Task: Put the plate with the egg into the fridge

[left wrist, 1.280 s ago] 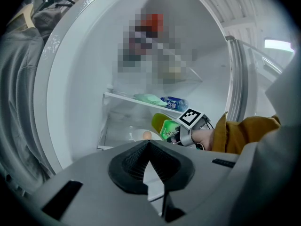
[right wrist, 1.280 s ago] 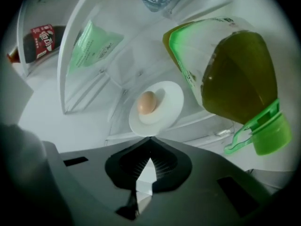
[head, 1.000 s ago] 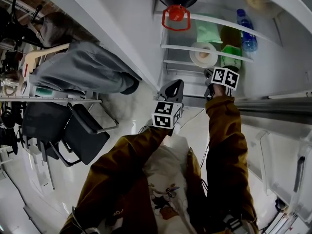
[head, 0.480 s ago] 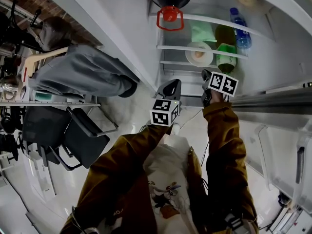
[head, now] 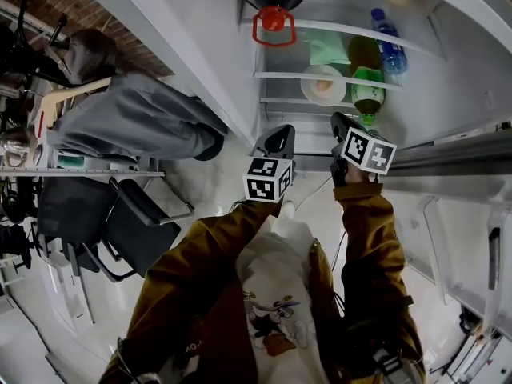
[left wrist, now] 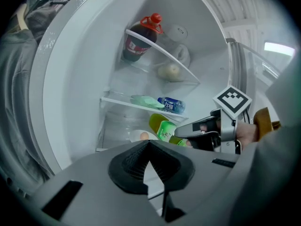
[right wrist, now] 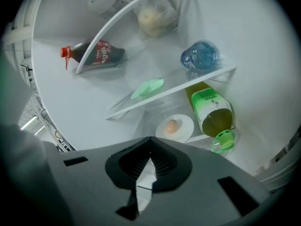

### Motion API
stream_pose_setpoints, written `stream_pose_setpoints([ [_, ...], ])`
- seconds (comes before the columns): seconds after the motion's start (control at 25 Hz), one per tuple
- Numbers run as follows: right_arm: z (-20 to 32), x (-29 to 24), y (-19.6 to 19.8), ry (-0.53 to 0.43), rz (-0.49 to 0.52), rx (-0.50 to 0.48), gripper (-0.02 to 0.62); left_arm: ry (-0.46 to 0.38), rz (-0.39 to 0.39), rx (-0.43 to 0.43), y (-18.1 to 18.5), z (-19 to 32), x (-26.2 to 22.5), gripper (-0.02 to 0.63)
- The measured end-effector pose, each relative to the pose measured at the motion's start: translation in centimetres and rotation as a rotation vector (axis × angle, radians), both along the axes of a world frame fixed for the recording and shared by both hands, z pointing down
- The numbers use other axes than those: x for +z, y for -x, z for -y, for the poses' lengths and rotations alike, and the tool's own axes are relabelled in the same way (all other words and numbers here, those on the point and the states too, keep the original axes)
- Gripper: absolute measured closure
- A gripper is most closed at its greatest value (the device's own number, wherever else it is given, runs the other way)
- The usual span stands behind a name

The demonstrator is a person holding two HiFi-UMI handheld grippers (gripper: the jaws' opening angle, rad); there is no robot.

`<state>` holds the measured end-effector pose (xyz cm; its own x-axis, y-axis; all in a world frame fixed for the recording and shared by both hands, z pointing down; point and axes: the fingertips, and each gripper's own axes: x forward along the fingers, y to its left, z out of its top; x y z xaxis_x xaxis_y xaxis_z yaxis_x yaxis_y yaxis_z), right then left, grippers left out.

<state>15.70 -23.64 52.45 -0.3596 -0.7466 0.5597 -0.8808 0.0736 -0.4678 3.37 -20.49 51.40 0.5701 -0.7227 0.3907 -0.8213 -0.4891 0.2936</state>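
Open fridge with a plated egg on a shelf and two empty grippers held in front of it.

One white fridge (head: pixel 452 106) stands open, with three glass shelves showing inside. Two handheld grippers hover outside the opening, side by side and apart. The left gripper (left wrist: pixel 148 145) has its jaws clenched together on nothing, and the right gripper (right wrist: pixel 150 142) is likewise clamped closed and empty. Three bottles lie on the shelves: a dark cola bottle (right wrist: pixel 96 54) with a red cap on the top shelf, a blue water bottle (right wrist: pixel 200 55) on the middle one, and a green-labelled bottle (right wrist: pixel 211 112) on the lowest. One pale green packet (right wrist: pixel 147 88) lies on the middle shelf. One small round white plate (right wrist: pixel 186 124) sits flat on the lowest visible shelf, just beside the green-labelled bottle. It carries one brown egg (right wrist: pixel 172 125) at its centre.
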Motion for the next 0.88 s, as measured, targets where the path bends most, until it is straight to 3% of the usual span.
stream_pose_setpoints([
  [0.24,-1.4,-3.6,0.5,-0.117,-0.052,-0.026,0.591,-0.014,-0.002,-0.006,-0.1,-0.1,-0.5,0.600],
  [0.56,-4.1,-7.3,0.6,-0.267,-0.227,-0.029,0.591,-0.024,-0.015,-0.006,-0.3,-0.5,-1.4,0.600],
  [0.88,-6.9,-8.5,1.2,-0.387,-0.209,-0.004,0.591,-0.033,-0.028,0.003,-0.6,-1.3,-2.7,0.600],
])
